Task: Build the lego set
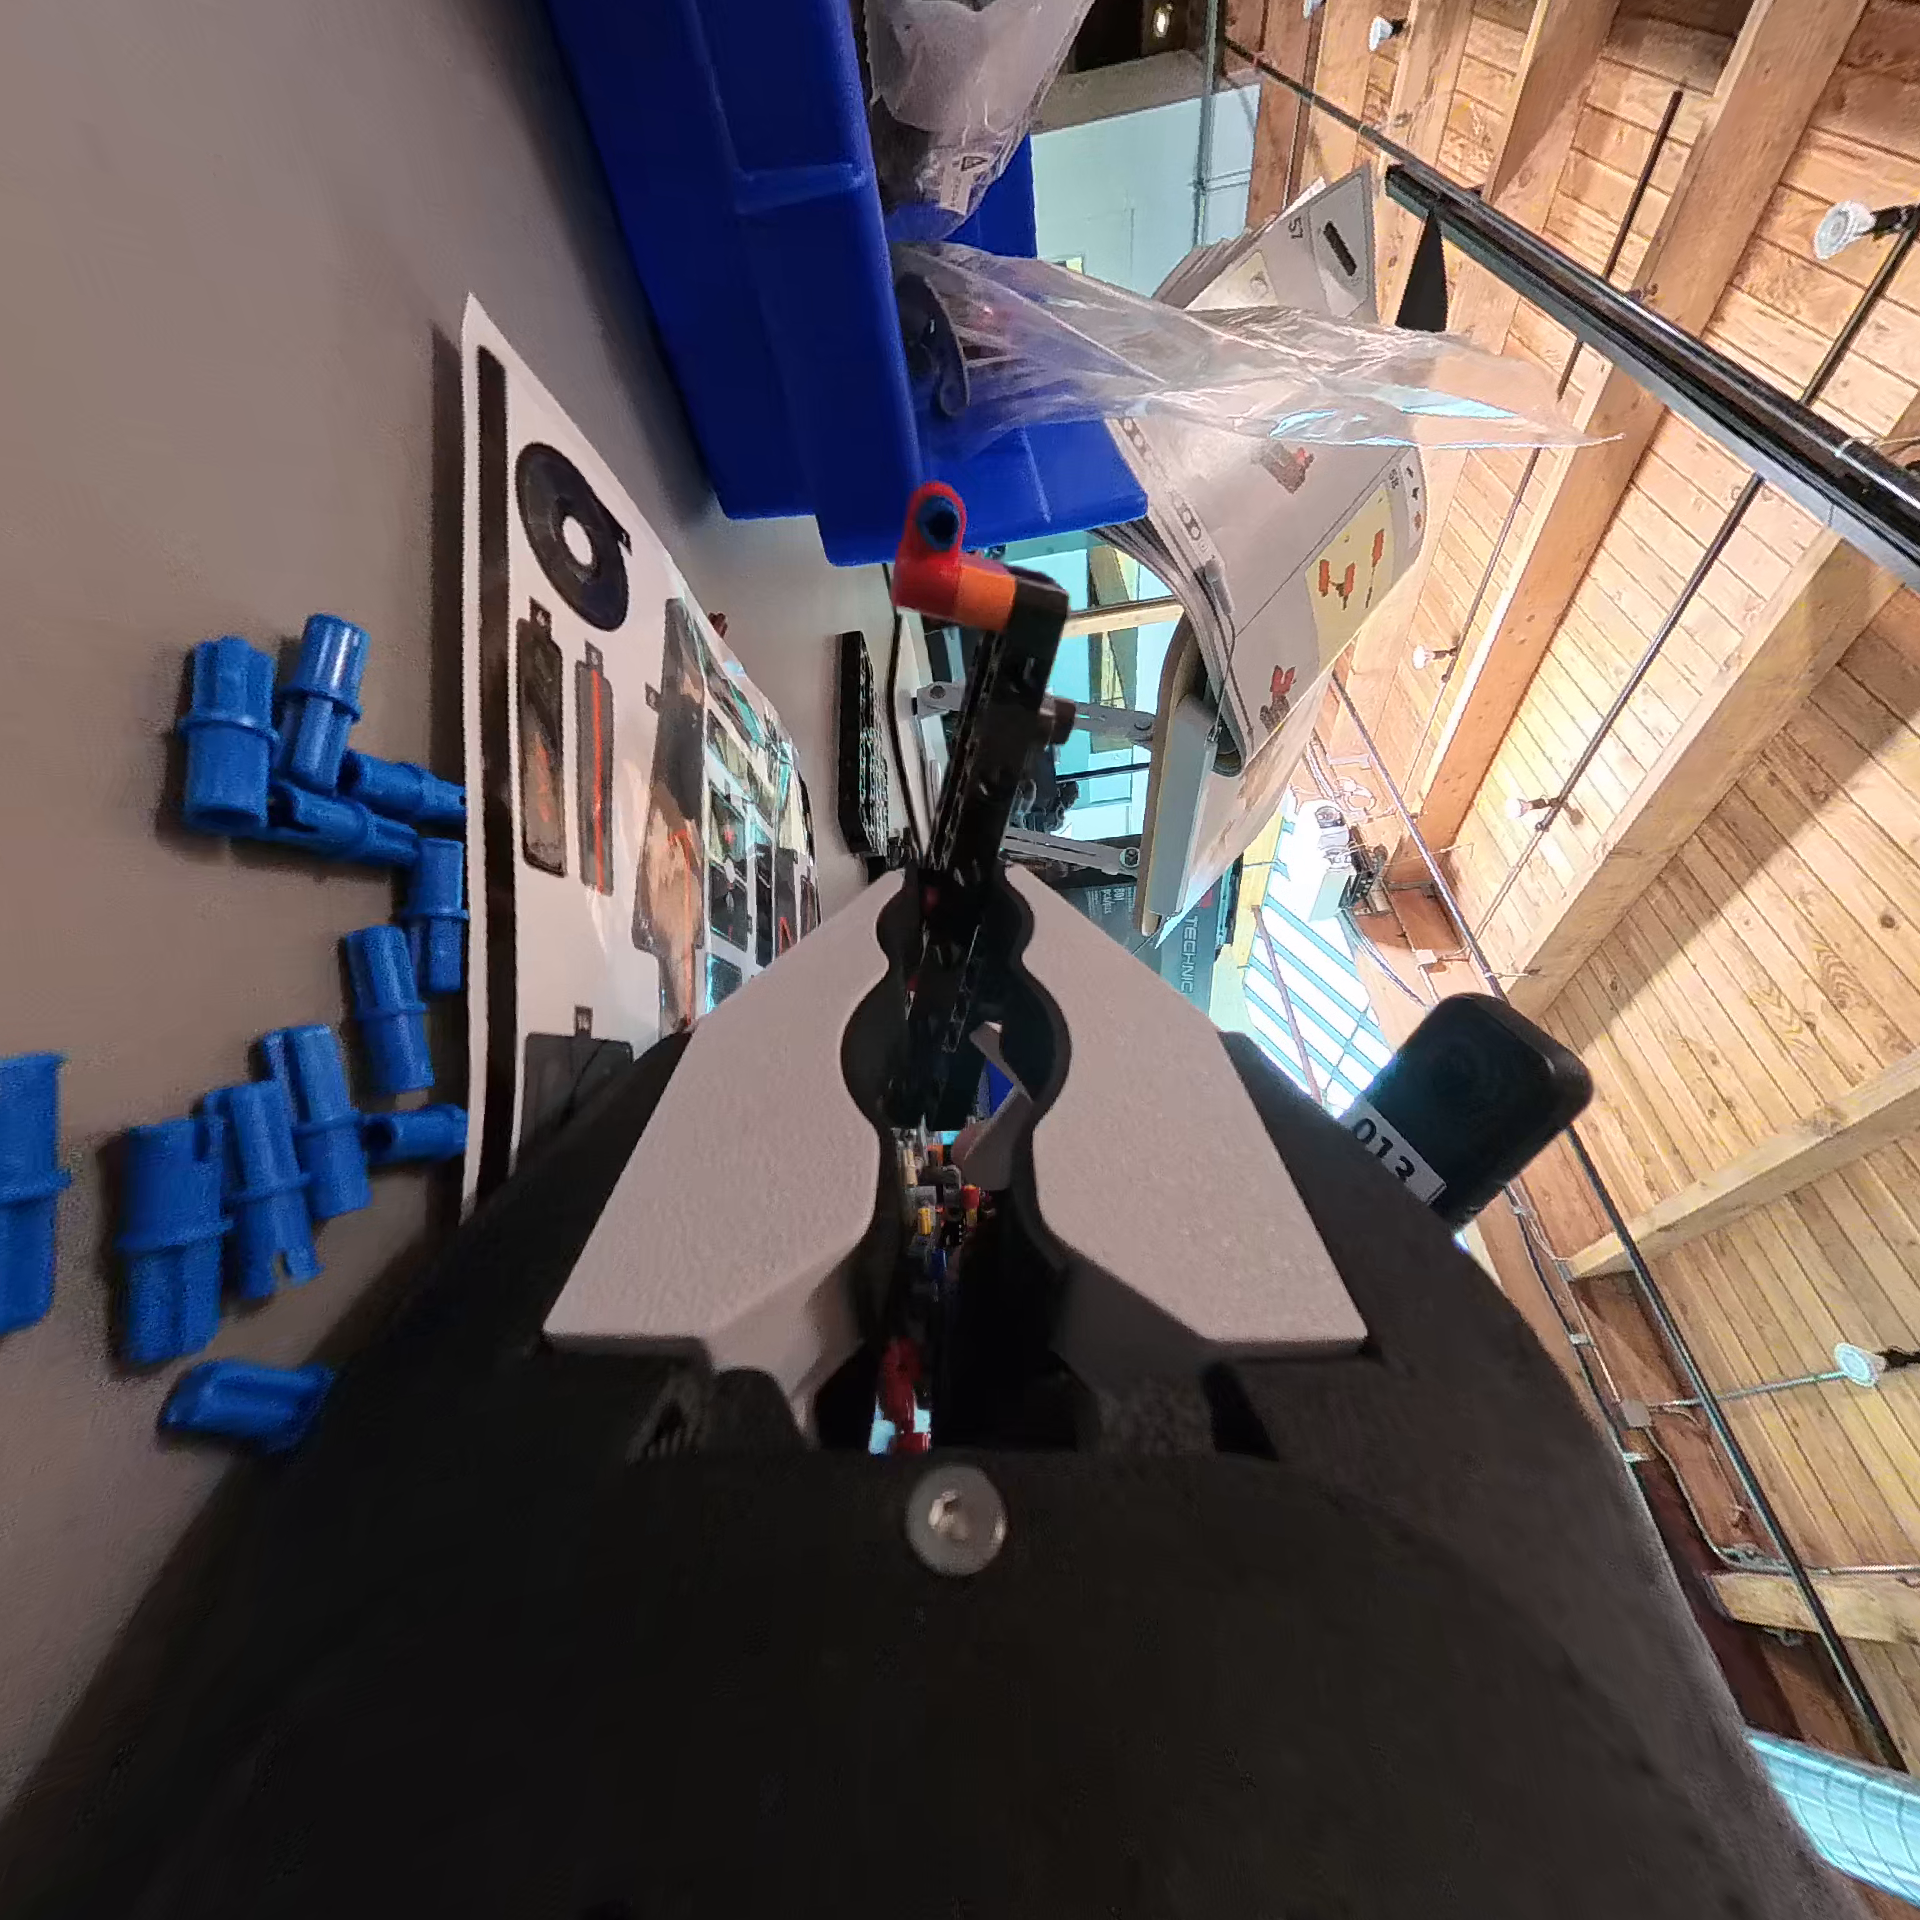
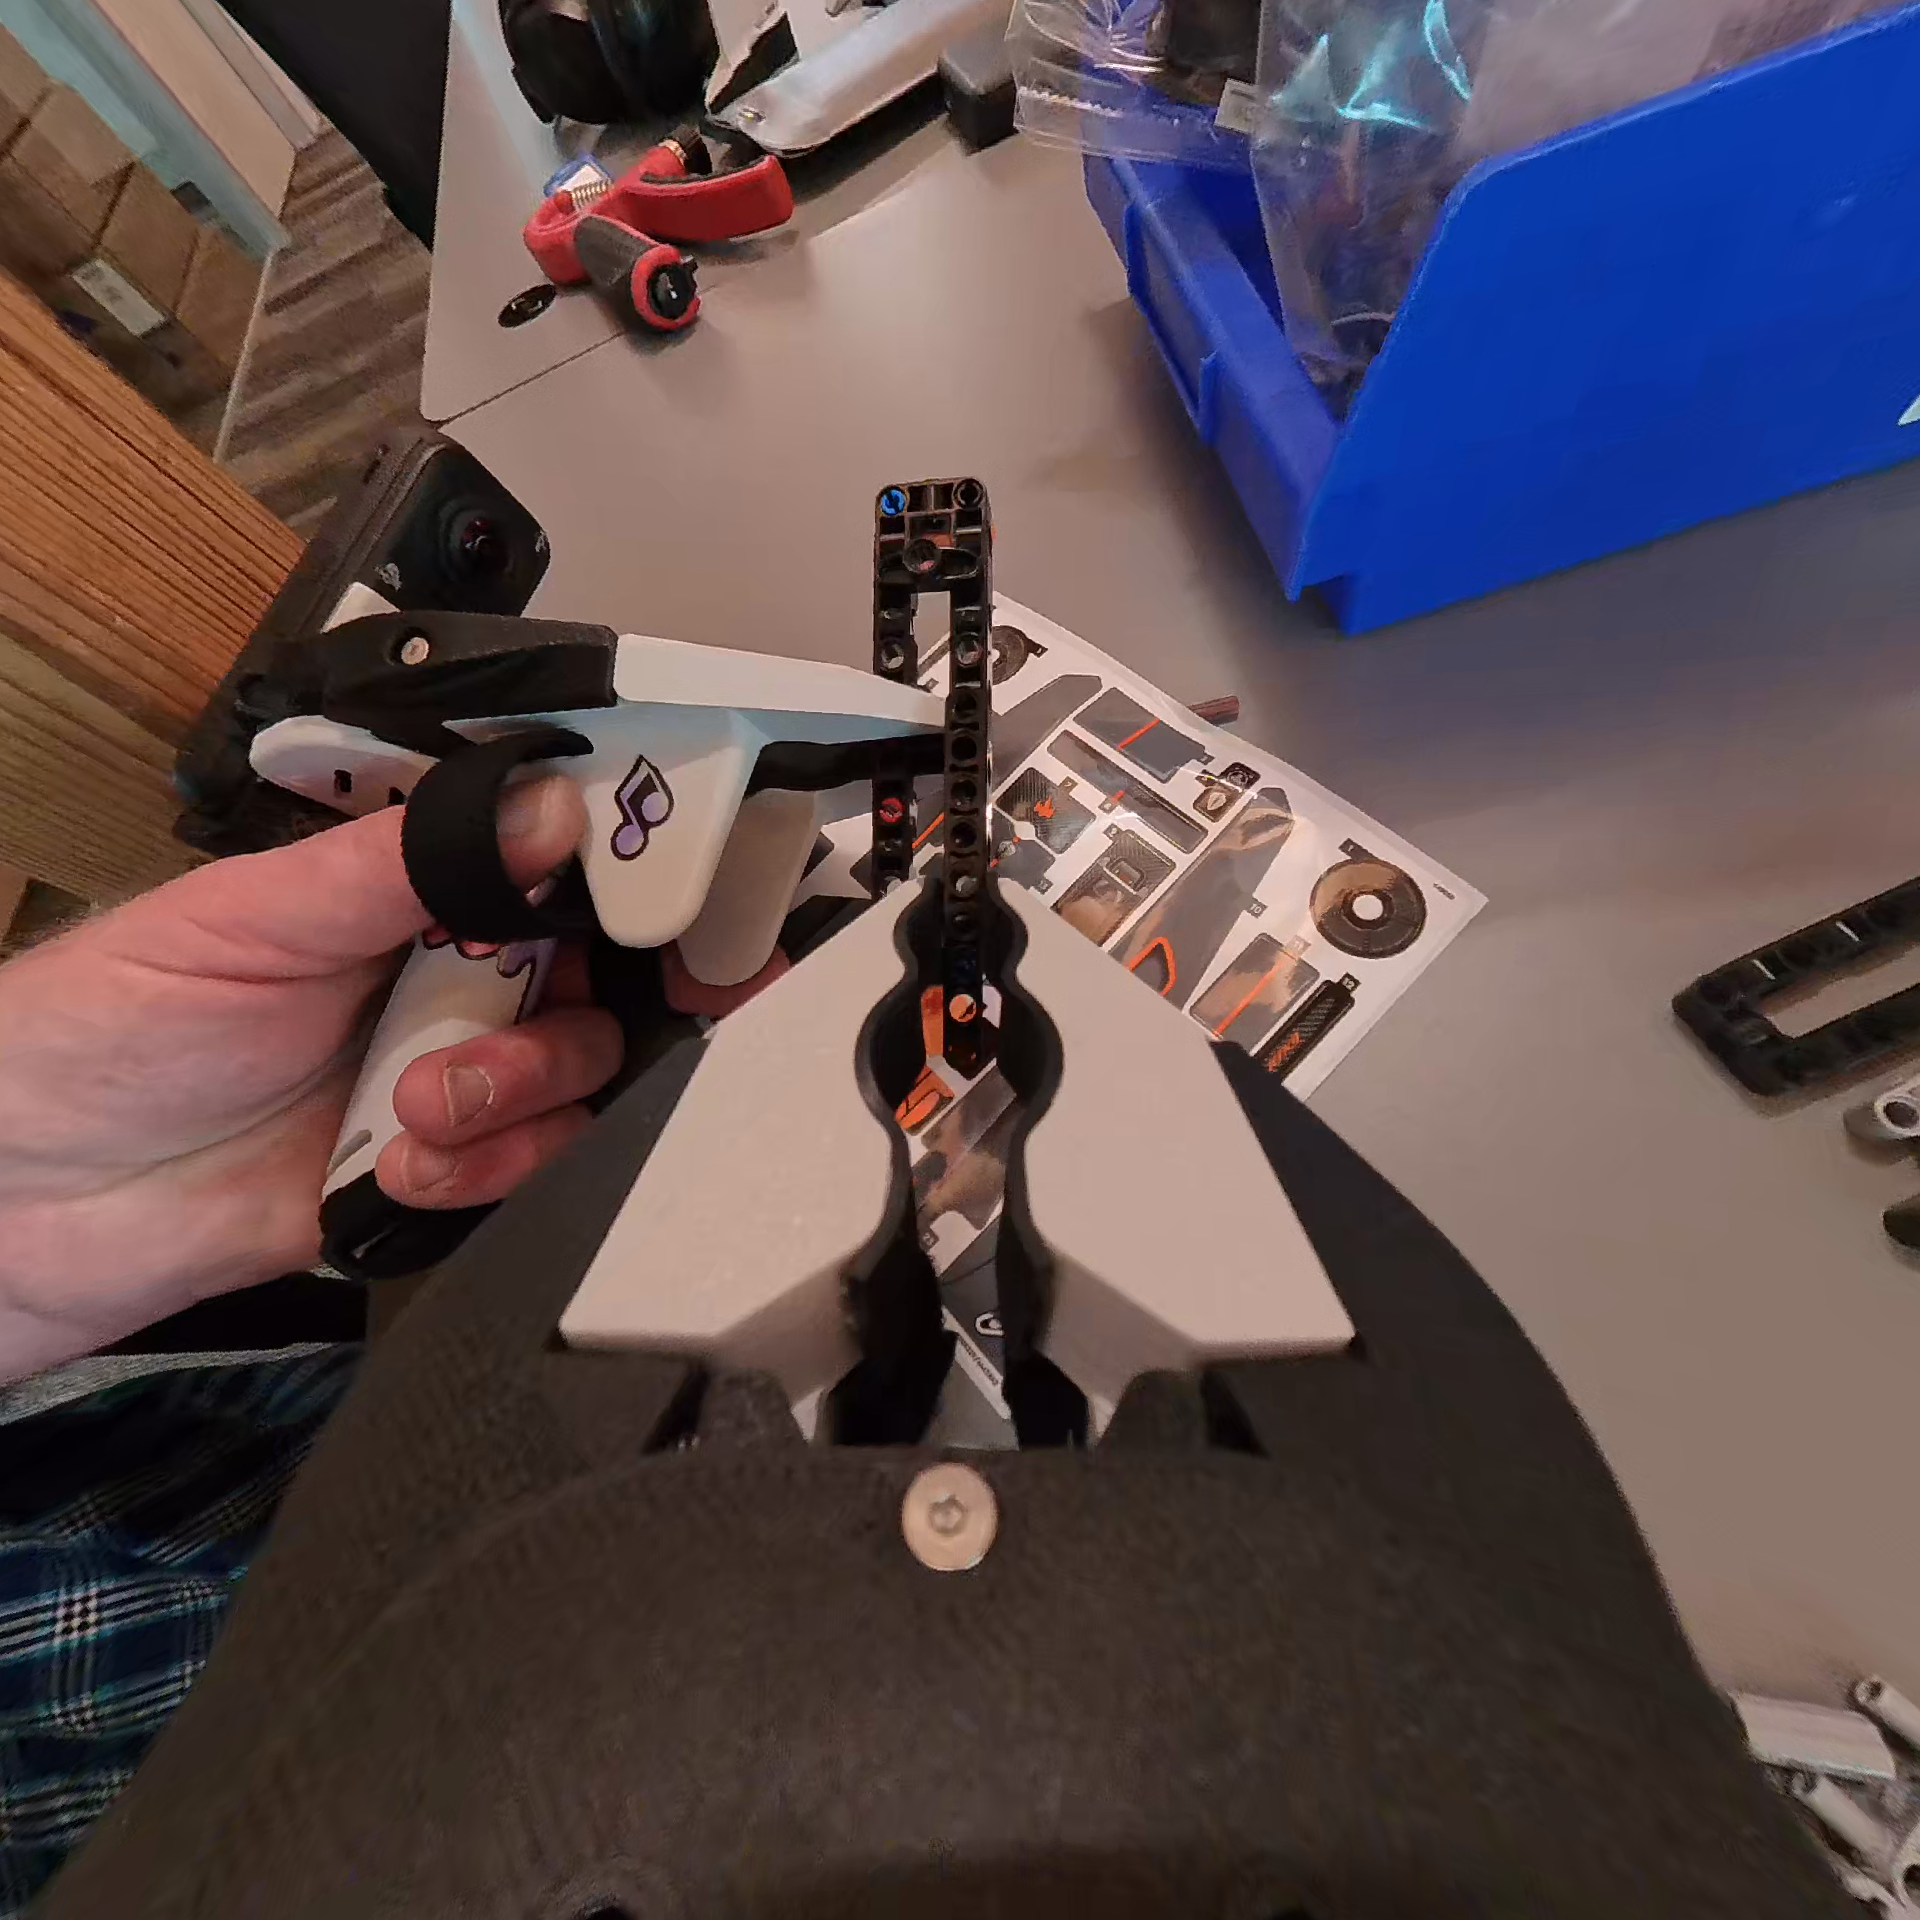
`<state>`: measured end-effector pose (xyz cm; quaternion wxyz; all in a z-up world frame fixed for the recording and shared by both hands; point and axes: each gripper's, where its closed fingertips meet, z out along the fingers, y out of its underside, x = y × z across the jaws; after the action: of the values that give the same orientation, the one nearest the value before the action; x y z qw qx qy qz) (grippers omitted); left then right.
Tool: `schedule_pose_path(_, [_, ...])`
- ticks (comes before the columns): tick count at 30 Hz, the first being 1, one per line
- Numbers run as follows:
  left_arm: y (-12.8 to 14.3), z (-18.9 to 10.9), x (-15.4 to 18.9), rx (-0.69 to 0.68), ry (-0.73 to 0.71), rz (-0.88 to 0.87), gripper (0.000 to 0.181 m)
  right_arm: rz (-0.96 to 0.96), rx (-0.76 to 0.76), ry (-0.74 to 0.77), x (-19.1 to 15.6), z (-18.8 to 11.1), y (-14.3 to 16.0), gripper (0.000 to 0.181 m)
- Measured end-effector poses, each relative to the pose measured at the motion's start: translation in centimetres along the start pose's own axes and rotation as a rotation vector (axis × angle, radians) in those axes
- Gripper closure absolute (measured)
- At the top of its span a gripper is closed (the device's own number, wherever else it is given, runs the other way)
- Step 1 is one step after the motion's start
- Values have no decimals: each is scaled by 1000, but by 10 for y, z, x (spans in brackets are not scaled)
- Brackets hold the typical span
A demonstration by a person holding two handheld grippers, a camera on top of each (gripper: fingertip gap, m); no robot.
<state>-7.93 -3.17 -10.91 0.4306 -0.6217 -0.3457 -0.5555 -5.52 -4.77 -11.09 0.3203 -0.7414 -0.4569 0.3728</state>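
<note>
Right gripper (image 2: 961,914) pinching the near end of the black lego frame (image 2: 940,665), held upright above the counter (image 2: 1558,748); left gripper (image 2: 935,717) clamps its middle from the left.

**Both grippers closed, tips meeting crosswise**

The right gripper (image 2: 961,914) points forward, its grey fingers (image 2: 769,1143) drawn nearly together with only a narrow slot between the tips. The left gripper (image 2: 935,717) reaches in sideways just beyond those tips, its fingers pinched flat. The person's left hand (image 2: 208,1060) wraps its handle, one finger through a black loop.
</note>
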Motion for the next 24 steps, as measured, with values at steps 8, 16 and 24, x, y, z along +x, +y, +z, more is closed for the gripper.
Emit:
schedule_pose_path(8, [1, -1, 0, 1, -9, -1, 170, -57, -6, 58, 0, 0, 1, 177])
schedule_pose_path(16, [0, -2, -2, 3, -19, -18, 170, -140, -5, 127, 0, 2, 0, 177])
schedule_pose_path(24, [1, -2, -2, -3, -16, -24, 169, 74, 20, 3, -1, 2, 1, 177])
